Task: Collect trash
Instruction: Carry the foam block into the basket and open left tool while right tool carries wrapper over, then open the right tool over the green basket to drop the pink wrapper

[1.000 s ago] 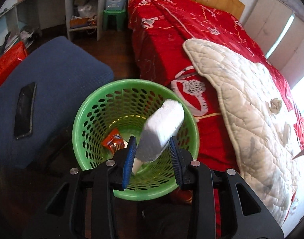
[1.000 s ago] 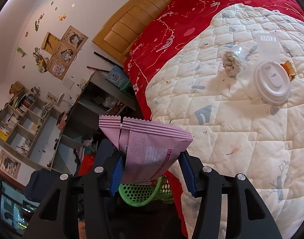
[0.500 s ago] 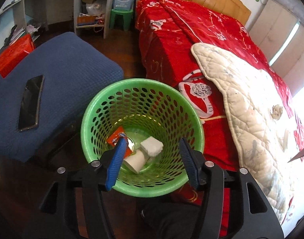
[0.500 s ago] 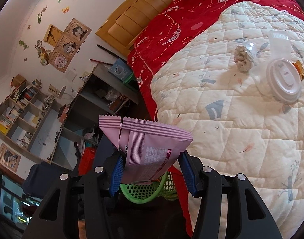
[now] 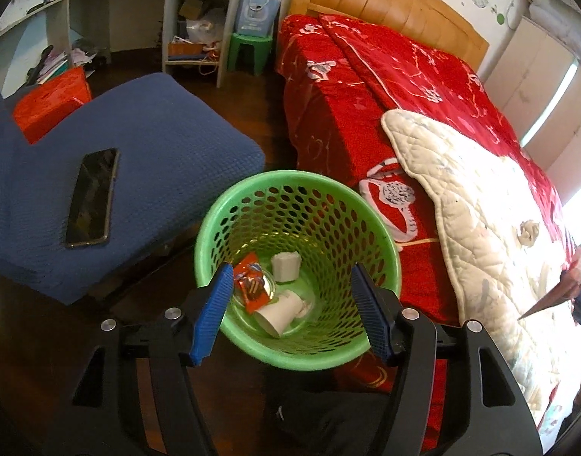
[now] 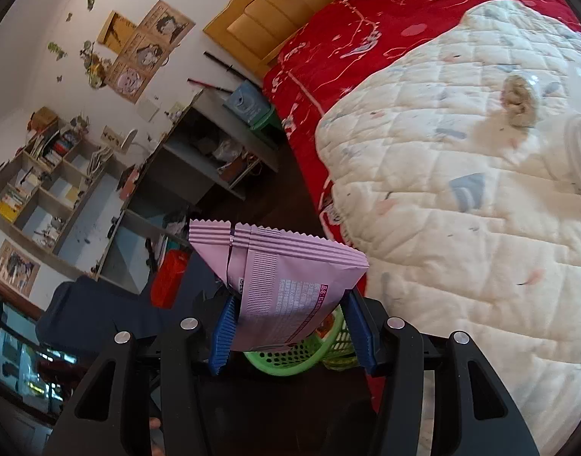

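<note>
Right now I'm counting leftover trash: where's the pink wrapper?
In the right wrist view, the pink wrapper is clamped in the right gripper, above the green basket, beside the bed.

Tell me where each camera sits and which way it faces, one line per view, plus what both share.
Left wrist: sits on the left tongs, angled down into the green basket beside the bed; its blue-padded fingers spread wide, empty.
Right wrist: sits on the right tongs, looking across the white quilt toward shelves; its fingers clamp a pink wrapper.
Shared: basket, bed, quilt, and the crumpled paper ball.
</note>
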`<move>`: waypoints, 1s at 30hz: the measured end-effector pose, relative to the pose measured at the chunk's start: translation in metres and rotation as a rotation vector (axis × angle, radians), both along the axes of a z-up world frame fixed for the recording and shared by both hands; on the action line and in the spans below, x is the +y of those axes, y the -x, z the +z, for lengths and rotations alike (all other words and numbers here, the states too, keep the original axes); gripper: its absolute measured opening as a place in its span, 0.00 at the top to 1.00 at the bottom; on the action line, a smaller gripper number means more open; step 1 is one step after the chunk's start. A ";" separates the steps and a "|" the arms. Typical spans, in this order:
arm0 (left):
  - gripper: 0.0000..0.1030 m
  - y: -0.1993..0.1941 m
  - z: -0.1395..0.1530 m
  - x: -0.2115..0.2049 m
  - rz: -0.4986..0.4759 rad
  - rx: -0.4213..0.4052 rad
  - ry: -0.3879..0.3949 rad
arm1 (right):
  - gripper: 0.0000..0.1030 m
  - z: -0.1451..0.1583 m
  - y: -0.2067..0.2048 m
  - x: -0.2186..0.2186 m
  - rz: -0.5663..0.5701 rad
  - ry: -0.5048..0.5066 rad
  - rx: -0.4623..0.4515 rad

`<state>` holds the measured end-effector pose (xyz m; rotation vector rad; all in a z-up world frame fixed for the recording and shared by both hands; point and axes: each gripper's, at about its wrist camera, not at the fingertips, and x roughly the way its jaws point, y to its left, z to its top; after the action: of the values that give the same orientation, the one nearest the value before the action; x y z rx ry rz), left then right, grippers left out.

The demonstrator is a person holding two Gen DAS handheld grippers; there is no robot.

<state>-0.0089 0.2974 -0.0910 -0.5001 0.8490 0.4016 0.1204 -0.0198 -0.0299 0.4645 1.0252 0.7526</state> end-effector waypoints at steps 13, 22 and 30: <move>0.38 0.027 -0.003 0.019 0.043 -0.007 0.014 | 0.51 -0.018 0.000 0.094 0.130 0.109 -0.023; 0.36 0.036 -0.010 0.028 0.067 -0.004 0.036 | 0.45 -0.040 0.003 0.149 0.189 0.169 -0.006; 0.36 0.036 -0.013 0.025 0.065 -0.002 0.044 | 0.32 -0.052 0.008 0.164 0.211 0.205 -0.017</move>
<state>-0.0445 0.3224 -0.1038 -0.5697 0.8422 0.4430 0.1126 0.1446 -0.0817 0.1748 1.1340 0.8271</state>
